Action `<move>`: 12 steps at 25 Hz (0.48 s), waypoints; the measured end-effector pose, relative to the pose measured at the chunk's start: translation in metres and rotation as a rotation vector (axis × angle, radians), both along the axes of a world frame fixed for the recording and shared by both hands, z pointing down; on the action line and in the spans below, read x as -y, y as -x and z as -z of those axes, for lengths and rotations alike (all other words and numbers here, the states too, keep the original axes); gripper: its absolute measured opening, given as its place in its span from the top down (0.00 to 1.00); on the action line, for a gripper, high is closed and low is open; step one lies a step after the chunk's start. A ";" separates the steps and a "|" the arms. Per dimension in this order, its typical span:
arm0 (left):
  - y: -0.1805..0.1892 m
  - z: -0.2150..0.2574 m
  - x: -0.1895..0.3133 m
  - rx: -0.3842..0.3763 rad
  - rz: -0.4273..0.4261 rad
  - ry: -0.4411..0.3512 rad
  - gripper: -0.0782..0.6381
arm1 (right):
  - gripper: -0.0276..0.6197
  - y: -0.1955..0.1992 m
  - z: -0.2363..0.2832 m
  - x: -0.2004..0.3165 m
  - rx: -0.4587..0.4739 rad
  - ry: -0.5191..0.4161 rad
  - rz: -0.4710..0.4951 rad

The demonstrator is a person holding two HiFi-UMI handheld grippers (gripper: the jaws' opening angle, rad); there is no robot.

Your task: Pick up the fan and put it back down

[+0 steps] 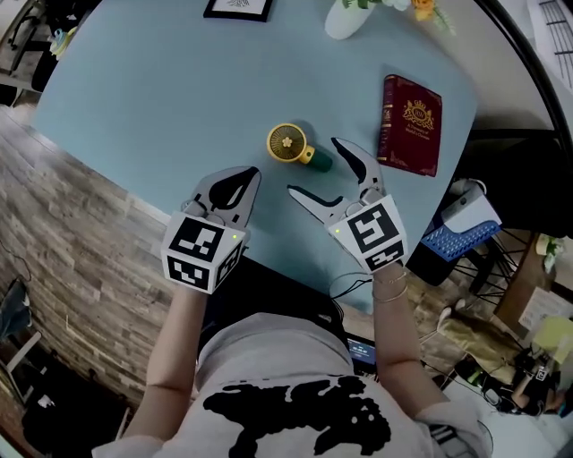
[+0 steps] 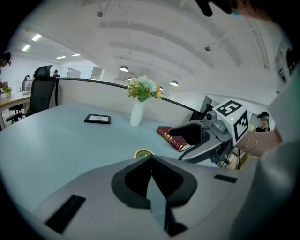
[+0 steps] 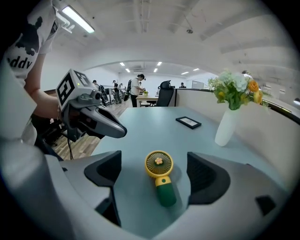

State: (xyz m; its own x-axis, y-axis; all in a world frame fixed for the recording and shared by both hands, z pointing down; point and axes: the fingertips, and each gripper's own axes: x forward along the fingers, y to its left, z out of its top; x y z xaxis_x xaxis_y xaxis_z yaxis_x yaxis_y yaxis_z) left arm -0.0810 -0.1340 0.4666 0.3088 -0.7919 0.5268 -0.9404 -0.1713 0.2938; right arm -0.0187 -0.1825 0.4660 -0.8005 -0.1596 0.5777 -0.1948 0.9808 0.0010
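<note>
A small hand fan (image 1: 288, 144) with a yellow round head and a green handle lies flat on the pale blue table (image 1: 152, 98). My right gripper (image 1: 312, 165) is open, one jaw on each side of the fan's handle and neither touching it. In the right gripper view the fan (image 3: 160, 177) lies between the two jaws, head pointing away from me. My left gripper (image 1: 252, 173) is shut and empty, just left of the fan and near the table's front edge. In the left gripper view only the top of the fan (image 2: 144, 153) shows above the shut jaws.
A dark red book (image 1: 411, 125) lies right of the fan. A black picture frame (image 1: 238, 9) and a white vase (image 1: 347, 20) with flowers stand at the far side. The table's front edge runs just under both grippers. Bags and cables lie on the floor at right.
</note>
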 end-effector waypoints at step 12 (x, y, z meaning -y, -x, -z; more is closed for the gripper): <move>-0.003 -0.034 -0.003 0.000 -0.007 0.070 0.88 | 0.38 0.005 -0.062 0.005 -0.162 -0.004 0.144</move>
